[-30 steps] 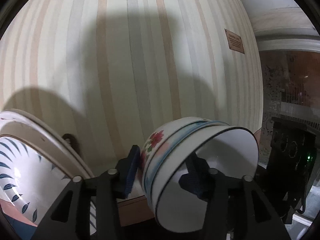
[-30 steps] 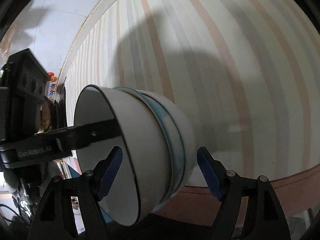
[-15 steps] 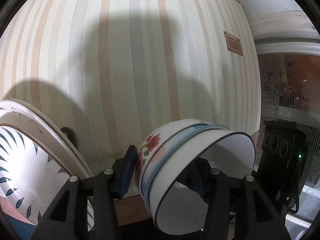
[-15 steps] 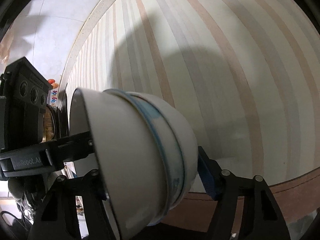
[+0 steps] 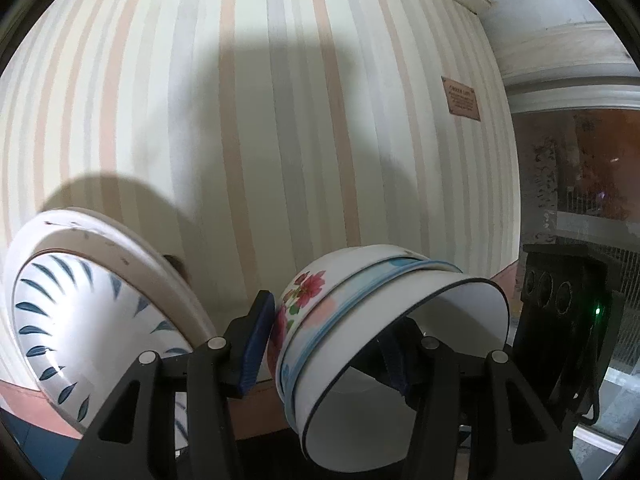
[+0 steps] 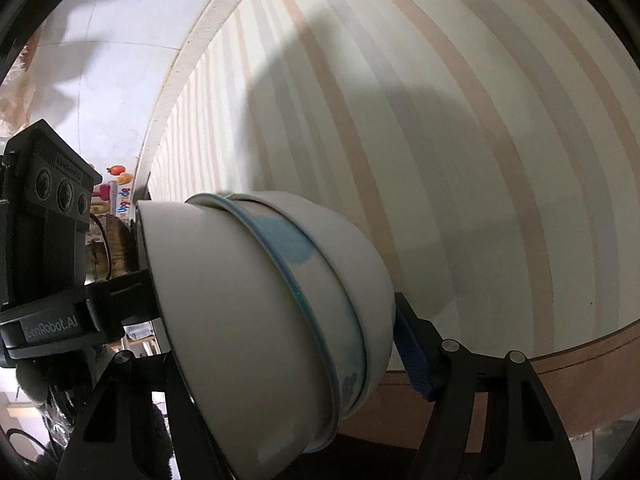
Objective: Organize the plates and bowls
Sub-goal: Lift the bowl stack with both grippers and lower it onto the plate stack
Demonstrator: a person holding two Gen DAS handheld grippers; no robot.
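The left hand-held gripper (image 5: 324, 344) clamps the nested bowls (image 5: 360, 320) by their wall, while the right hand-held gripper (image 6: 280, 360), jaws just closing, clamps the same stack (image 6: 260, 320), plates (image 5: 100, 304) left.

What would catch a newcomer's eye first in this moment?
A nested stack of bowls, tipped on its side, fills the lower middle of both wrist views, pinched through the wall by the left gripper and bracketed by the right gripper. At lower left leans a blue-leaf plate, against the striped surface.
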